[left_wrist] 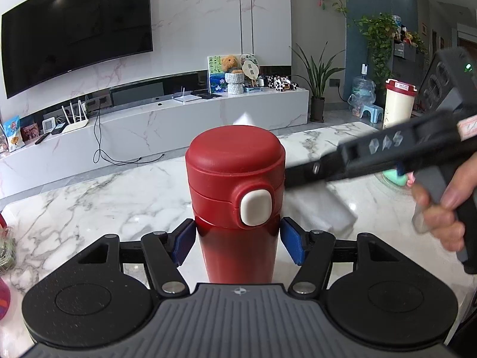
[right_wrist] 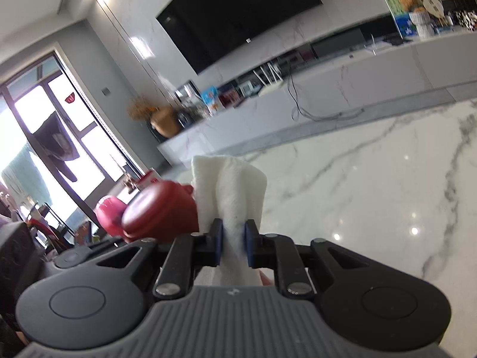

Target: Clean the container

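A red flask (left_wrist: 235,197) with a closed lid and a white push button stands upright on the marble table (left_wrist: 104,197). My left gripper (left_wrist: 237,240) is shut on the flask's body, one blue pad on each side. My right gripper (right_wrist: 233,238) is shut on a folded white paper towel (right_wrist: 231,188), held beside the flask's lid (right_wrist: 161,213). In the left wrist view the right gripper (left_wrist: 301,176) reaches in from the right at lid height, and the towel tip (left_wrist: 245,118) shows behind the lid.
A cream tumbler with a red lid (left_wrist: 398,104) stands at the table's far right. A glass dish with green and pink items (left_wrist: 396,179) lies behind the right gripper. A pink object (right_wrist: 108,211) sits beyond the flask. The TV bench (left_wrist: 179,119) runs behind the table.
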The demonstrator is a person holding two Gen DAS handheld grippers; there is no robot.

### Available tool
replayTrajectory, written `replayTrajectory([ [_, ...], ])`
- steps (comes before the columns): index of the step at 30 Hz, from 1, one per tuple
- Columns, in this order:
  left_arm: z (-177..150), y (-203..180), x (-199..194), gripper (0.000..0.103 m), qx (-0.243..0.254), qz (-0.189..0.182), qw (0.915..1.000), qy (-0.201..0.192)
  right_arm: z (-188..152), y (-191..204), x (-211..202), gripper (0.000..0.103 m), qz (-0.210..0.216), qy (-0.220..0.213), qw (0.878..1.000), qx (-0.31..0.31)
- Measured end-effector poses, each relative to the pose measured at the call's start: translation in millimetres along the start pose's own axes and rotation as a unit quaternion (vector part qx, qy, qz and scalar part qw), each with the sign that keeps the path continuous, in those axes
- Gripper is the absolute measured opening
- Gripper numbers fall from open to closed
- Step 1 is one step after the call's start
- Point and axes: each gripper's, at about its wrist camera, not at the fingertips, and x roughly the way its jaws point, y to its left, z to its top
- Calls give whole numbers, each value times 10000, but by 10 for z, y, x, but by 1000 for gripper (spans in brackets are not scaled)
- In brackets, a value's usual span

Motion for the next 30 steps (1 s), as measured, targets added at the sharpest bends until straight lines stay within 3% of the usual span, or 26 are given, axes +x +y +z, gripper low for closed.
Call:
replayTrajectory([
  [6,42,99,-13,60,9,-17,10000,33,-26,-1,68,18,-25,93,10000,16],
  [25,20,100,8,60,-38,52,10000,31,-404,-272,486,18,-1017,1252,9868,109],
  [30,15,62,7,61,-167,145,9998,29,-416,-294,508,18,-1071,1299,9857,92],
])
